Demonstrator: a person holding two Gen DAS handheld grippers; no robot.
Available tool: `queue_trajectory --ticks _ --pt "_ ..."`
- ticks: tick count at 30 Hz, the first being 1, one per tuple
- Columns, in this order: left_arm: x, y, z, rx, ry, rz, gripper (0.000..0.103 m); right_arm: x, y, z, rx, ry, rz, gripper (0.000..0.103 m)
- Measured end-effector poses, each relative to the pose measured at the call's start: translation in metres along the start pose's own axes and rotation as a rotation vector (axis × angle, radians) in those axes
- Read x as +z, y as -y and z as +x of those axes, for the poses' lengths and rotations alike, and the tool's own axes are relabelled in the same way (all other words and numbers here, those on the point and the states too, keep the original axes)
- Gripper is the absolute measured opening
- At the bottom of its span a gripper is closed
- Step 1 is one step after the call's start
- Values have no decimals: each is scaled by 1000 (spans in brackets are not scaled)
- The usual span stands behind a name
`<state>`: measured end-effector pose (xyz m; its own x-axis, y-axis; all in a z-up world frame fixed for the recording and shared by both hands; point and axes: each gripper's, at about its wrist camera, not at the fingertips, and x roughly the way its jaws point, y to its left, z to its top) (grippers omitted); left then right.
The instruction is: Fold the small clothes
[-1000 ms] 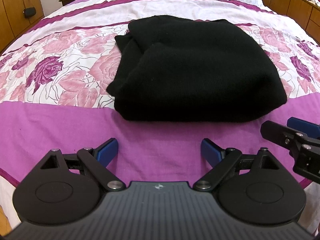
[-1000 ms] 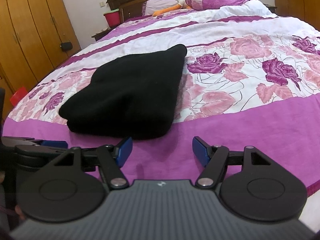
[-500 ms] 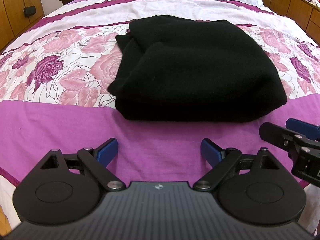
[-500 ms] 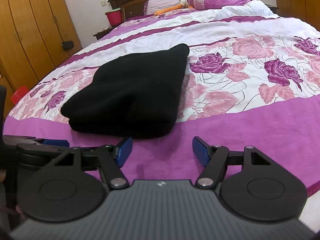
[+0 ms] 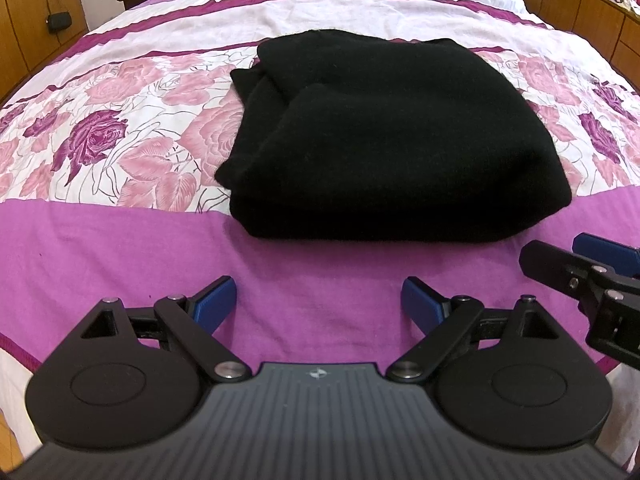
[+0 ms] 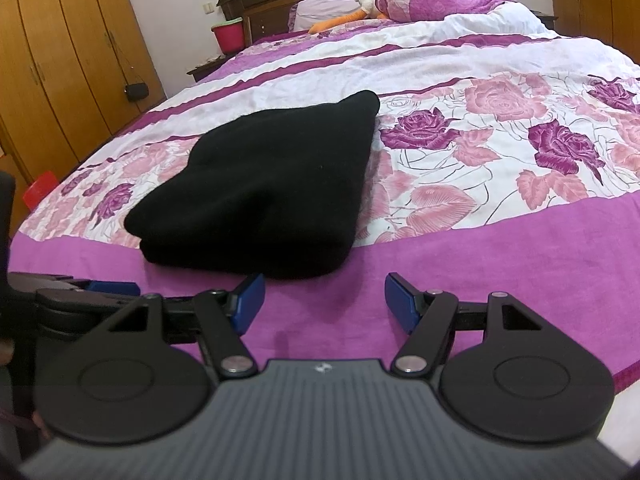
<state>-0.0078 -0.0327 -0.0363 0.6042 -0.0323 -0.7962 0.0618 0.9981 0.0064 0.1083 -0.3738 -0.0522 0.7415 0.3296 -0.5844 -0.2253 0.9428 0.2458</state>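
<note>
A black knitted garment (image 5: pixel 384 136) lies folded into a thick rectangle on the bed; it also shows in the right wrist view (image 6: pixel 272 192). My left gripper (image 5: pixel 318 300) is open and empty, a short way in front of the garment's near edge, over the purple band. My right gripper (image 6: pixel 324 300) is open and empty, just in front of the garment's near right corner. The right gripper's fingers (image 5: pixel 576 264) show at the right edge of the left wrist view. The left gripper's fingers (image 6: pixel 84 292) show at the left of the right wrist view.
The bed cover (image 5: pixel 120 240) is purple with a pink rose band (image 6: pixel 500 152). Pillows and a plush toy (image 6: pixel 400 0) lie at the headboard. Wooden wardrobes (image 6: pixel 60 60) stand left, a red bucket (image 6: pixel 228 36) on a nightstand, wooden cabinets (image 5: pixel 580 12) right.
Both grippers stay open and nearly still. The right wrist view has shifted slightly, so the garment sits a little higher and more to the right in it.
</note>
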Motion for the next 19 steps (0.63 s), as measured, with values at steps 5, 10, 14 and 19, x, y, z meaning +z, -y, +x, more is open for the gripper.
queue_trajectory --ticks 5,10,14,19 --pt "0 -1 0 -1 1 -5 93 0 0 -1 1 1 -2 68" --pt "0 -2 -1 -2 0 -7 93 1 0 -2 3 1 -3 68" --pt "-1 -1 -1 -1 0 -3 93 0 -1 -2 3 2 -3 68" --pt "-1 -1 0 -3 -3 2 93 0 -1 -2 4 -1 -3 69"
